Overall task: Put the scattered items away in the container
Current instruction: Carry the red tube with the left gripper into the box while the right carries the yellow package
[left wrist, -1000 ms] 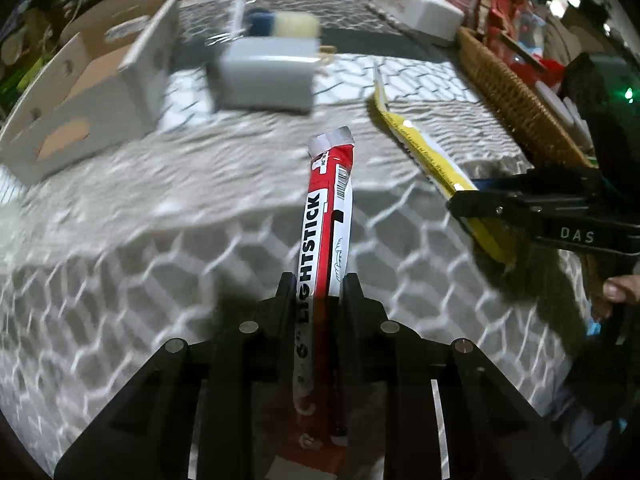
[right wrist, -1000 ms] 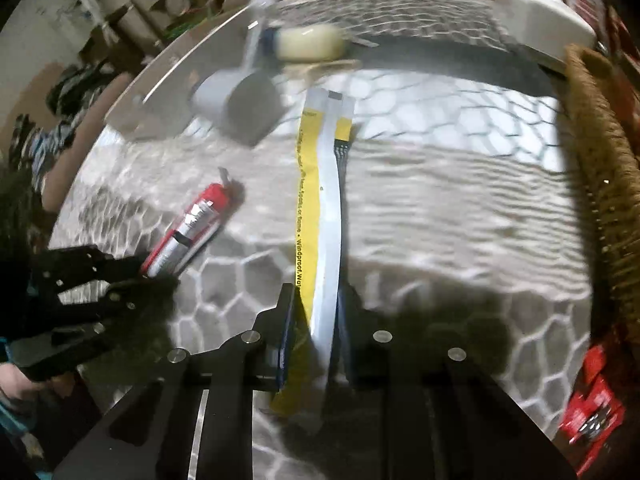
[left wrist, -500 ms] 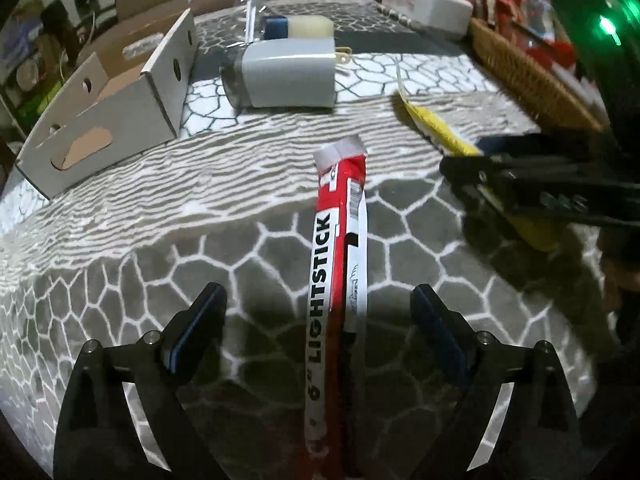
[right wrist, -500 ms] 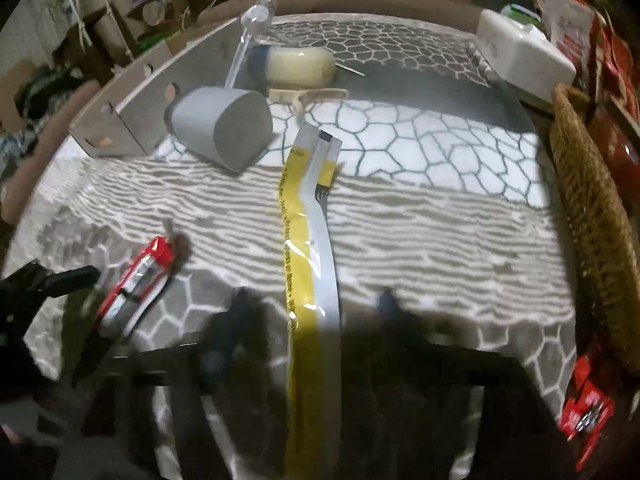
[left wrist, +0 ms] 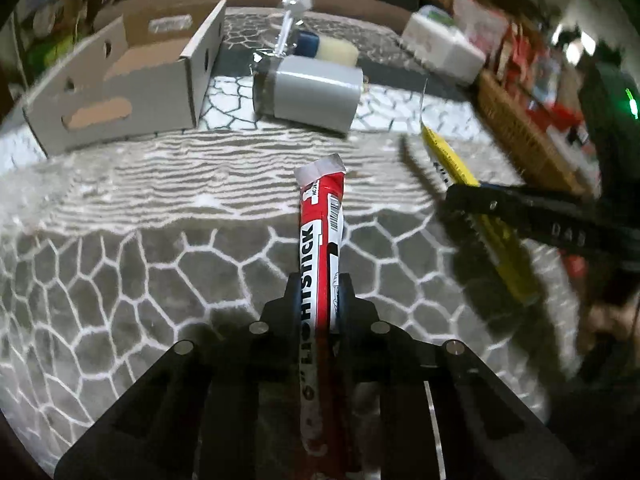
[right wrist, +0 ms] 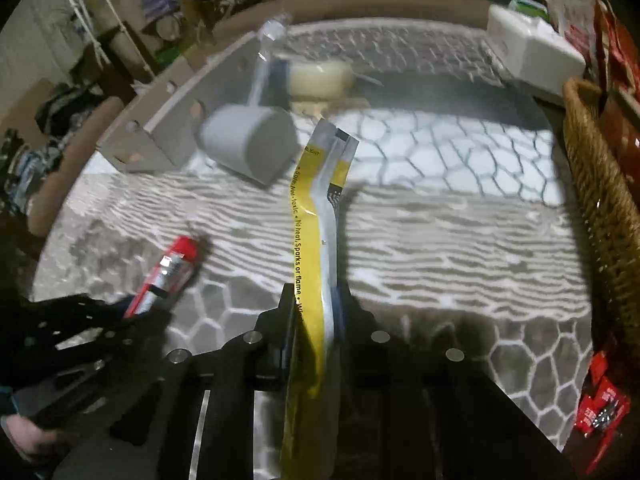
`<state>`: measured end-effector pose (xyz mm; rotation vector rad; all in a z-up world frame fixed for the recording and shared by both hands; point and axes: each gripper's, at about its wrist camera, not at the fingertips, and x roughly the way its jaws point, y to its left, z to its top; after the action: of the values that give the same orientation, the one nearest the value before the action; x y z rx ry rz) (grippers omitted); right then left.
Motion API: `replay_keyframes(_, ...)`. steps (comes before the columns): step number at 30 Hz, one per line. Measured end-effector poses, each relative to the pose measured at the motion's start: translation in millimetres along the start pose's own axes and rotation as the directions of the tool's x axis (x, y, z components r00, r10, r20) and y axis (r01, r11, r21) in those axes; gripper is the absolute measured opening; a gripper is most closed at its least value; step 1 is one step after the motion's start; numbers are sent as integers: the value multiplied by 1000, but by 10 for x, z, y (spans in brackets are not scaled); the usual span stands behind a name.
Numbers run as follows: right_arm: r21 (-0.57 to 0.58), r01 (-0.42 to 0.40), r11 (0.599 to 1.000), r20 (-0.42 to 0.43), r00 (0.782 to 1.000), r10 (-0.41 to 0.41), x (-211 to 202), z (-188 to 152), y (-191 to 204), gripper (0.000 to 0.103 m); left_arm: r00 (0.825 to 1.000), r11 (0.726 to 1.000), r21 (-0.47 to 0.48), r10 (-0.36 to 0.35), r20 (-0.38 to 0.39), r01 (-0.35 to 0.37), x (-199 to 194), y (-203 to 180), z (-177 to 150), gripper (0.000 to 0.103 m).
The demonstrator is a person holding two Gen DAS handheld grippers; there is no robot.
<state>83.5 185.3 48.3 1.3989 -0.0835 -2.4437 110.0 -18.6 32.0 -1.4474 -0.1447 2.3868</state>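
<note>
Two wrist views of a tidying task at an early stage. The left hand-held gripper is clamped on the red lightstick packet, whose sealed tip points toward 12 o'clock over the patterned table. The right hand-held gripper is clamped on the yellow lightstick packet, which bends slightly and also points toward 12 o'clock. Whether either packet is lifted clear of the cloth cannot be told for certain.

The cardboard box, taken here to be the container, sits open at about 10 o'clock in the left view; the part of its interior that shows holds nothing identifiable. Just beside it, at 12 o'clock, a grey canister lies on its side, with a blue-and-cream roll and a clear wrapped item behind it. A white box lies at 1 o'clock, and a wicker basket of red packets runs along the 3 o'clock edge.

Judged progress: two items are grasped but none visibly deposited. Remaining are the carry of both packets to the box, their release inside, and collection of the canister, roll and wrapped item.
</note>
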Motion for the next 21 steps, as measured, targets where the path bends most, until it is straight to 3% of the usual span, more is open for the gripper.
replay_keyframes(4,1,-80,997,21,997,80,-128,-10,269,18,999,998,-58,-34,0,34,-133,116,40,16)
replay_keyframes(11,-65,-89,994,20,996,91,-247,49,768,18,996,999,-47,1,92,3,-635,142,180,16)
replay_keyframes(21,-82,-105,991,74,991,111,-474,566,1347,18,980,994,-99,64,189,-45,-1196,500,537,16)
